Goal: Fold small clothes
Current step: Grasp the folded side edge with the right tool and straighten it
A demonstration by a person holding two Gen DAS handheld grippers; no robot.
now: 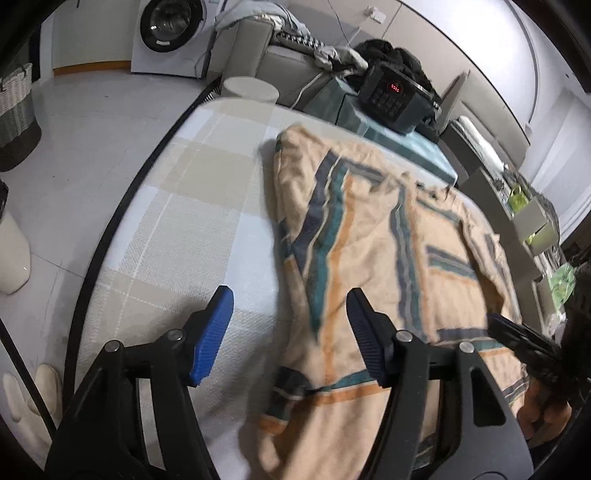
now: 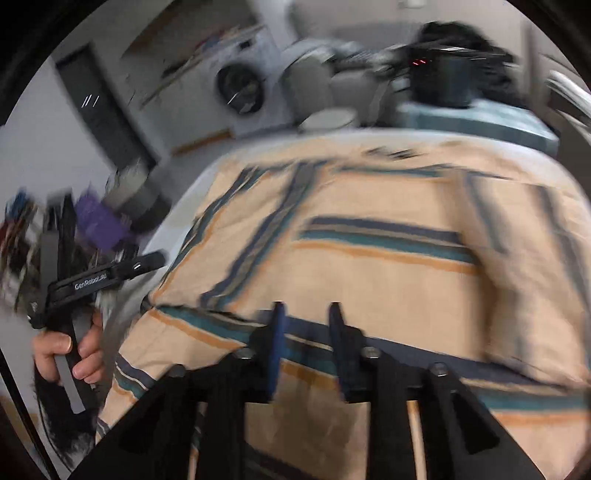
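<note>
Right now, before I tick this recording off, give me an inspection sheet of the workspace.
Surface: checked cloth over a round-edged table, bare on its left side.
Job's things: one striped peach garment spread on the cloth, partly folded, wrinkled.
Clutter: black appliance with a red display on a teal box beyond the garment; white round lid near the far edge.
Grippers: left gripper open, one finger over the cloth, one over the garment; right gripper over the striped hem with a narrow gap between its fingers, grip unclear through blur.
Cables: a white cord runs to a wall socket.
Surroundings: washing machine, grey sofa with heaped clothes, woven basket on the floor.
</note>
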